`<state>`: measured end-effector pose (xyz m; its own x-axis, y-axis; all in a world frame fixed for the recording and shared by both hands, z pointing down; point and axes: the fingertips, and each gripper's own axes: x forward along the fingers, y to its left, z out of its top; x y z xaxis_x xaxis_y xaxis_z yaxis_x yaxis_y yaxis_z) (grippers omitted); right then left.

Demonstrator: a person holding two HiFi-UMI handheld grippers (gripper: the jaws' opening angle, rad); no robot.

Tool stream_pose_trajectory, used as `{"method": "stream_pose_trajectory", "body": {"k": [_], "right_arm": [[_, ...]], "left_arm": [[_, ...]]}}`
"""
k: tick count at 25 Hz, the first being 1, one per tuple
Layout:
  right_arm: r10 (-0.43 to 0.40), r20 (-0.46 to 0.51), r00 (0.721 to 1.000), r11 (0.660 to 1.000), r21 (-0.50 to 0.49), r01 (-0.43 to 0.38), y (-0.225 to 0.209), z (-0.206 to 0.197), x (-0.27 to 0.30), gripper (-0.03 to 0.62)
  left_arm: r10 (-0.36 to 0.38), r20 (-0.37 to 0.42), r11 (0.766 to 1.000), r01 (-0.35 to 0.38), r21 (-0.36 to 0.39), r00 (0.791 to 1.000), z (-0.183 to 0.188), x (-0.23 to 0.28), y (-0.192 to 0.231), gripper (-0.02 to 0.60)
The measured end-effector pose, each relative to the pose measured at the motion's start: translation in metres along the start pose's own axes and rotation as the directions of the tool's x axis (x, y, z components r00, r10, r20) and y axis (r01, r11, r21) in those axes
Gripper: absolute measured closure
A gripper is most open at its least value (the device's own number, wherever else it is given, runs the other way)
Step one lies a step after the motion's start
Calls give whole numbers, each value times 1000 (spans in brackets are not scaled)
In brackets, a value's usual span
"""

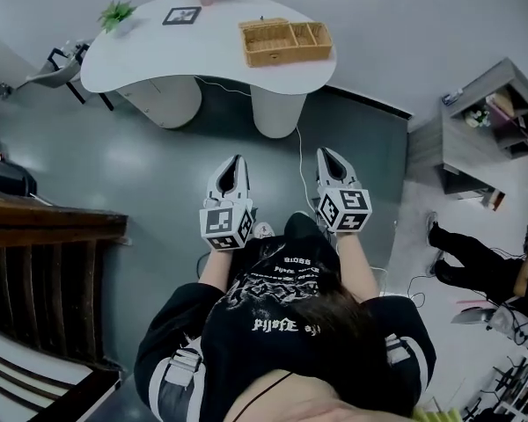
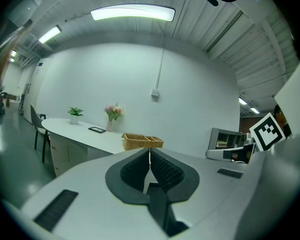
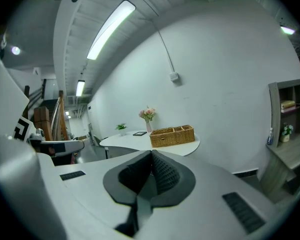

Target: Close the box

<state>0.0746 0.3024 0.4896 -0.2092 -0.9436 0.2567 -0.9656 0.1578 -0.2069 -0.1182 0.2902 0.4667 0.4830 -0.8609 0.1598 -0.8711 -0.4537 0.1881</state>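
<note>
Closest in is the person (image 1: 277, 323), dark hair over a black sweatshirt with white lettering, with both forearms reaching forward and a gripper in each hand. A glossy grey floor (image 1: 141, 165) lies beneath and ahead of both grippers. Well ahead of their tips stands a white kidney-shaped table on two rounded pedestals (image 1: 150, 55). A grey open shelf unit (image 1: 475, 139) stands off to the right of the right gripper, and a dark wooden slatted structure (image 1: 44, 236) is to the left of the left one. The white left gripper (image 1: 239, 160) and white right gripper (image 1: 324, 153) sit side by side and aim toward the table. Each has its ribbed black pads pressed together with nothing between them. The rectangular woven wicker box with inner dividers (image 1: 285, 41) rests on the table's right end. It is far beyond the tips, roughly between the two grippers' lines of aim, and its top is open. Further left on the table are a black-framed square marker card (image 1: 182, 15), a small green potted plant (image 1: 116, 13) and pink flowers in a vase (image 2: 113, 115).
</note>
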Motion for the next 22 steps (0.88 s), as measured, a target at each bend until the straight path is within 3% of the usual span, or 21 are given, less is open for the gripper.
{"method": "stream_pose_trajectory", "body": {"k": [8, 22], "right_arm": [[-6, -17, 1000, 1000, -9, 5, -9, -6, 5, 569], [85, -33, 996, 995, -49, -86, -43, 24, 77, 569]], "left_arm": [[-16, -16, 1000, 16, -3, 1000, -10, 9, -7, 555], [53, -31, 998, -54, -14, 998, 0, 70, -4, 554]]}}
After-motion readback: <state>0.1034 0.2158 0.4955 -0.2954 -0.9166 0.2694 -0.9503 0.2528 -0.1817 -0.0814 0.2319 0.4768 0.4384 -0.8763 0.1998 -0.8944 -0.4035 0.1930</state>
